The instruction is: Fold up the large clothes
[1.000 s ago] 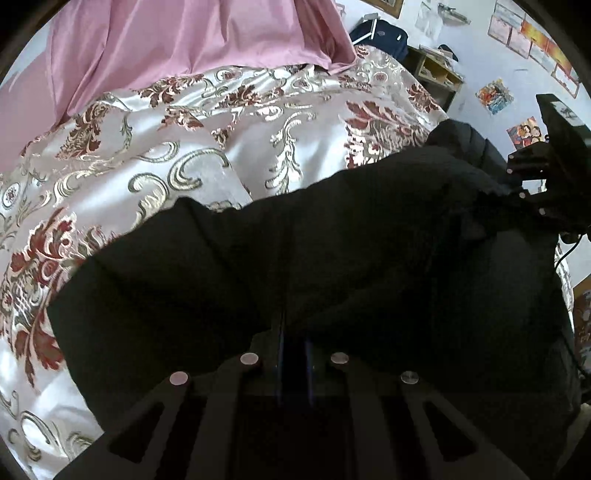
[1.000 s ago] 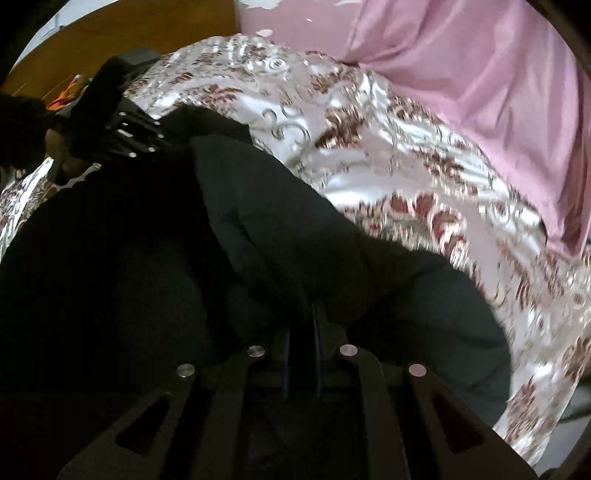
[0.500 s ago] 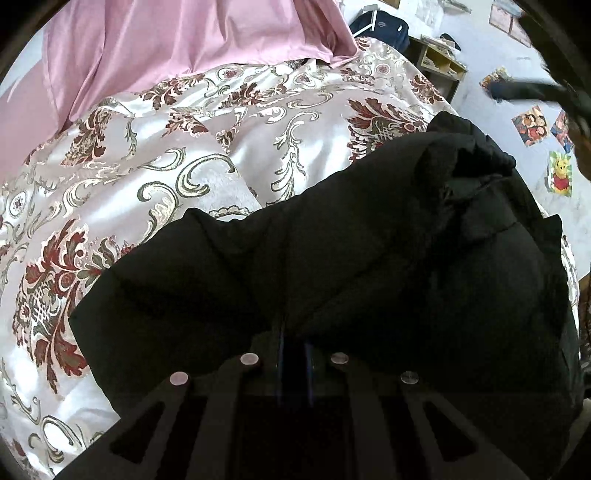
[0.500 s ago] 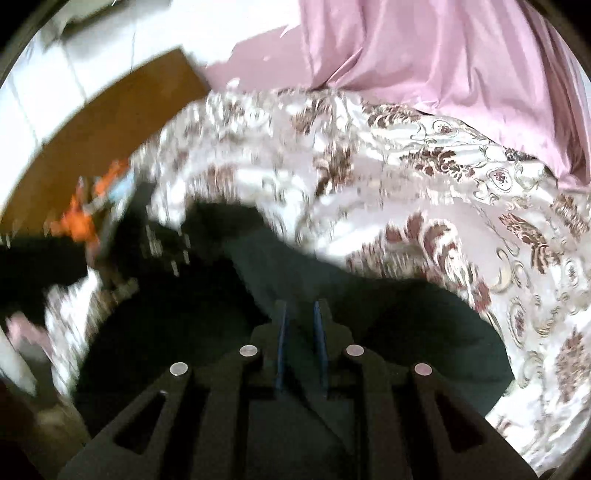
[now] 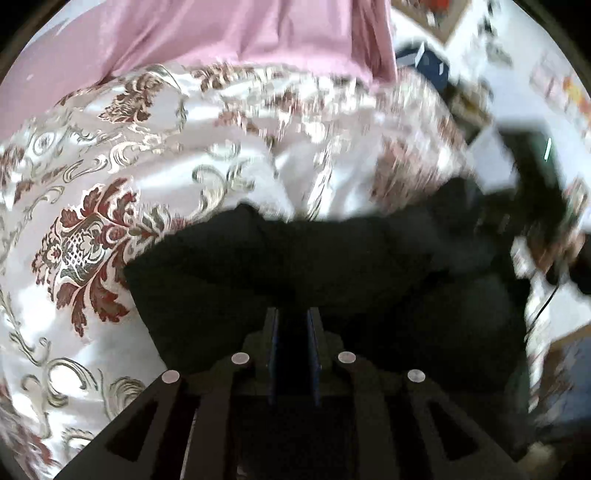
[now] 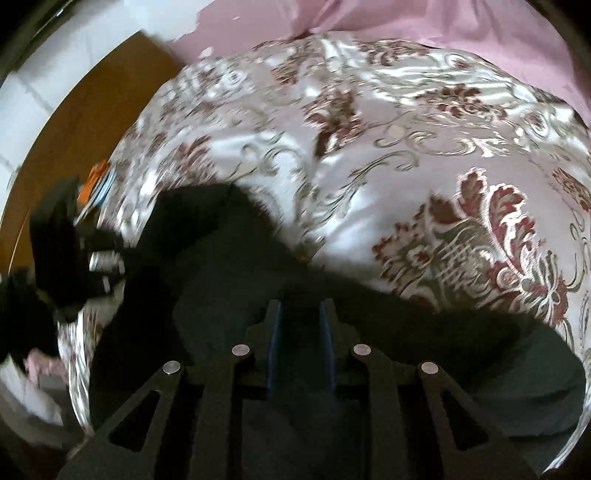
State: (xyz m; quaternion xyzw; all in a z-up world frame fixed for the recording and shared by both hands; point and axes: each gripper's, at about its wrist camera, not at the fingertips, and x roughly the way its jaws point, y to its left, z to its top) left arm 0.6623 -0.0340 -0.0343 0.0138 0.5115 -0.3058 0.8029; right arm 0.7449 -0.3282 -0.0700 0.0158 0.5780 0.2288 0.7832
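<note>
A black padded jacket lies bunched on a shiny floral bedspread. My left gripper hangs just above its near part. Its jaws are opening, and through the narrow gap I see only the dark cloth below, with the pads not pressing on it. In the right wrist view the same jacket runs from the left edge to the lower right. My right gripper stands slightly open over it, and the cloth shows through the gap without being pinched.
Pink cloth covers the far end of the bed, seen also as pink cloth. A brown wooden surface lies beyond the bed's left edge. A blurred dark tool is at the jacket's left end. A wall with pictures is at the right.
Both grippers have let go of the jacket, their jaws parting a little. The left one has risen and the view has swung. The right one has shifted sideways and rolled.
</note>
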